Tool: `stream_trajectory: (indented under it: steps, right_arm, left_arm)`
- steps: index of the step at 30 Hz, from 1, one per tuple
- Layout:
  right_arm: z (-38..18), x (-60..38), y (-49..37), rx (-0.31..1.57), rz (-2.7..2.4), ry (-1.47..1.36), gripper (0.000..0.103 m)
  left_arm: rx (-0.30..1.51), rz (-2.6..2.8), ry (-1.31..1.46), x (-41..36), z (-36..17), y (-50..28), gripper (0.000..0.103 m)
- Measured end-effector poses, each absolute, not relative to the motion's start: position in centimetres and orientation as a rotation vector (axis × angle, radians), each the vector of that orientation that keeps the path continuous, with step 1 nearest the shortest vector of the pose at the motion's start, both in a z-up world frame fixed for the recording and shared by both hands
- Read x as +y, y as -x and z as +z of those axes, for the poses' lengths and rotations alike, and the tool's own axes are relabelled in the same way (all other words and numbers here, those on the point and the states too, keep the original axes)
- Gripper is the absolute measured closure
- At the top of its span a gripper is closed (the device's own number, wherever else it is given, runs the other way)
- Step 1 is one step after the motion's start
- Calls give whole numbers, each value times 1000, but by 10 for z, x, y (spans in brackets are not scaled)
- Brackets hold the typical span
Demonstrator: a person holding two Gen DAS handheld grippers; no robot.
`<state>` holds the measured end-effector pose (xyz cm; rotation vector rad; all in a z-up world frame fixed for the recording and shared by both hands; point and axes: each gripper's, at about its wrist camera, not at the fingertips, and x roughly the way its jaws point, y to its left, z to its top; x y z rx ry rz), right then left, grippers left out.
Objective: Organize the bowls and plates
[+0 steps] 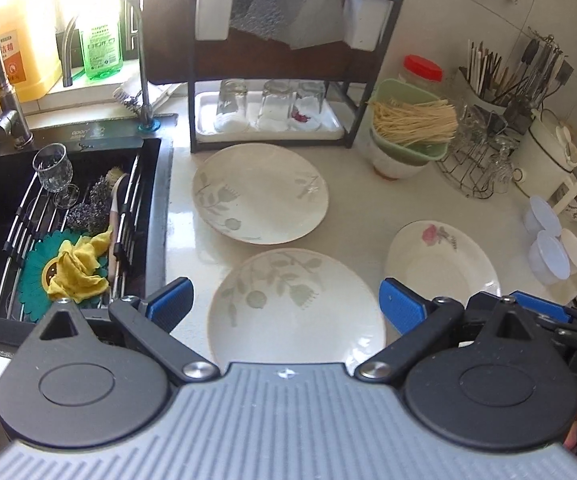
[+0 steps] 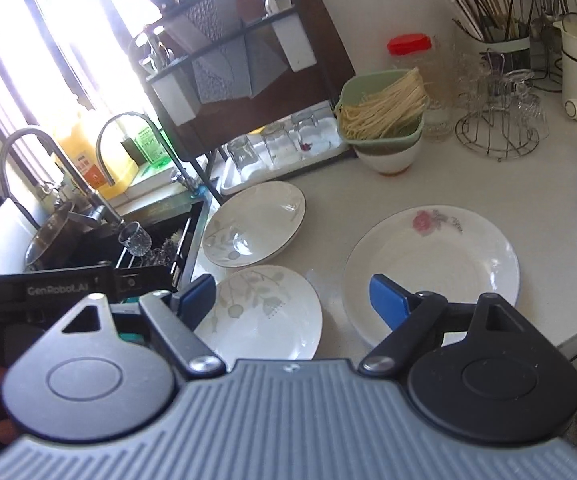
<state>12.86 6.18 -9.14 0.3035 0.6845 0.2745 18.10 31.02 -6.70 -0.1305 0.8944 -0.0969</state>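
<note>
Start of the job, nothing picked up yet. Three plates lie flat and separate on the pale surface (image 1: 360, 208), right of the sink (image 1: 68, 216).

Near leaf-print plate (image 1: 296, 308) sits closest to the front edge. Far leaf-print plate (image 1: 260, 194) lies just behind it, in front of the dish rack (image 1: 272, 80); the two look barely apart, touching or not I cannot tell. Rose-print plate (image 2: 432, 268) lies to the right of them, apart from both. A bowl (image 1: 396, 164) with a green basket of noodles (image 1: 412, 120) on top stands behind, next to the rack.

Left hand-held gripper (image 1: 286, 306) hangs over the near leaf-print plate, jaws wide, one on each side of it, holding nothing. Right hand-held gripper (image 2: 292, 300) is also wide and empty, hovering between the near leaf-print plate and the rose-print plate; its right pad shows in front of the rose plate's near rim, contact not clear.

Step in hand, my read: approach for a first grasp, likely stacking the plates. Next move needs a gripper dropped to a plate rim, one jaw under the lip and one over, then a close. Plates are flat, smooth and thin-lipped, so a slip is the likely trouble. Matching leaf pair probably stacks first.
</note>
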Motion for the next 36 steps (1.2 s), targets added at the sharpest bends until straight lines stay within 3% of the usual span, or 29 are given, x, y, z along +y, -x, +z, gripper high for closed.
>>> stream_trajectory:
  steps: [6,10,15,19,24,28,36]
  right_arm:
    - [-115,77,-140,786,301,-330,28]
    - [-133,78,-149,875,290,-417,44]
    - [-158,82,-159,931,205,-456,55]
    - [-173,93,-165,935,149,-372,58]
    - [-192,89,-174,947,107,-403,71]
    - [-196,85,-178,937,72,-422,81]
    - [-205,81,-186,932,97,-503,87]
  left_arm:
    - [940,-115,101,334,-103,-189,10]
    - [979,-138,108,345,-125,-192,15]
    - [1026,-158,117,354,-152,-199,34]
    - [1051,-179,116,356,-171,-205,43]
    - [1063,-208,136,357,-187,-214,54]
    - [1062,-203,116,357,-189,-229,55]
    - [1055,-220,138,356,-185,-264,55]
